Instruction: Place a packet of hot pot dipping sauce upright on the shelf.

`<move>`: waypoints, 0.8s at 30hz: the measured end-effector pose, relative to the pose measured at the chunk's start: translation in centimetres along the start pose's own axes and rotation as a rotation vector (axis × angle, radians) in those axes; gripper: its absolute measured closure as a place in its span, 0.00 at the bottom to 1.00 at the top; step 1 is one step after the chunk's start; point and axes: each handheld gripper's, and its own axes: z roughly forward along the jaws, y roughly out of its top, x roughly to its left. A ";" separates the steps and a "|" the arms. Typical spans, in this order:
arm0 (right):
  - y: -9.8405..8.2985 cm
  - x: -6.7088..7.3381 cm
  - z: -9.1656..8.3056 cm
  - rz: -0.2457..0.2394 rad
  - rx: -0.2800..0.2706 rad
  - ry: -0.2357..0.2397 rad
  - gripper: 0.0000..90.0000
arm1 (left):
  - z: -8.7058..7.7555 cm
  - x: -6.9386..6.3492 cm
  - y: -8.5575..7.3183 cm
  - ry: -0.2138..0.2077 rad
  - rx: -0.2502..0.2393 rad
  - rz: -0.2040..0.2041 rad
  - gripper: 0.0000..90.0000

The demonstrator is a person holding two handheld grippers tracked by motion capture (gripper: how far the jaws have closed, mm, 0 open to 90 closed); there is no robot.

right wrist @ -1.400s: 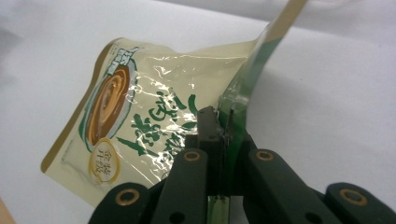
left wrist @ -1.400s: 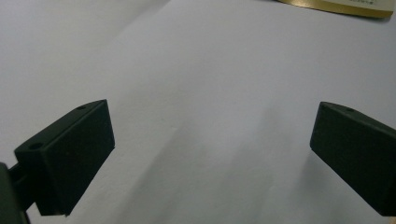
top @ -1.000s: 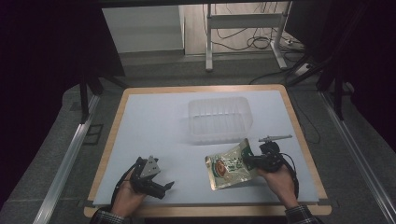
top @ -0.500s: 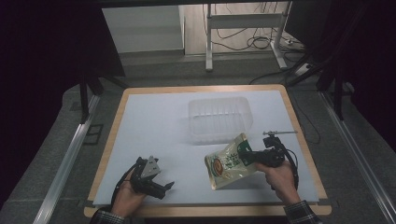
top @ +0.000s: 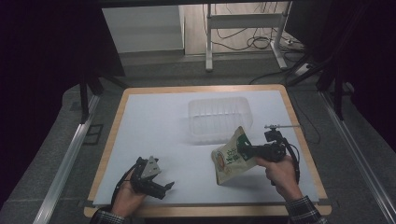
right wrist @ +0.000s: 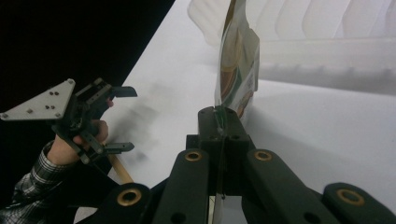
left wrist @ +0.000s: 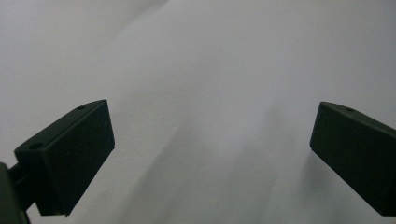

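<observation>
A tan and green snack pouch hangs tilted above the white table top, pinched at its right edge by my right gripper, which is shut on it. In the right gripper view the pouch stands edge-on between the closed jaws of that right gripper. A clear plastic tray lies just beyond the pouch; in the right gripper view the tray fills the top. My left gripper rests near the front left edge, open, with nothing between its fingers.
The white sheet covers a wooden table whose edge shows along the left. Metal rails run along both sides on the floor. Cables and a metal frame stand behind the table.
My right gripper has lifted the pouch off the table and tilted it up, moving slightly toward the tray. The left gripper has stayed put.
</observation>
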 end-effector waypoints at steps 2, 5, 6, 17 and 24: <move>0.2 0.0 -0.2 0.005 -0.007 0.005 0.99 | 0.0 0.0 0.0 0.000 -0.003 -0.001 0.00; 0.4 0.0 -0.5 0.003 -0.018 0.002 0.99 | -0.1 0.1 0.0 -0.001 -0.008 -0.005 0.00; 0.5 0.1 -0.6 0.005 -0.022 0.002 0.99 | -0.1 0.1 0.0 -0.001 -0.009 -0.006 0.00; 1.5 0.2 -1.6 0.007 -0.053 -0.001 0.99 | -0.3 0.3 0.0 -0.013 -0.033 -0.026 0.00; 2.3 0.2 -2.5 0.014 -0.078 0.009 0.99 | -0.4 0.3 0.0 -0.018 -0.042 -0.030 0.00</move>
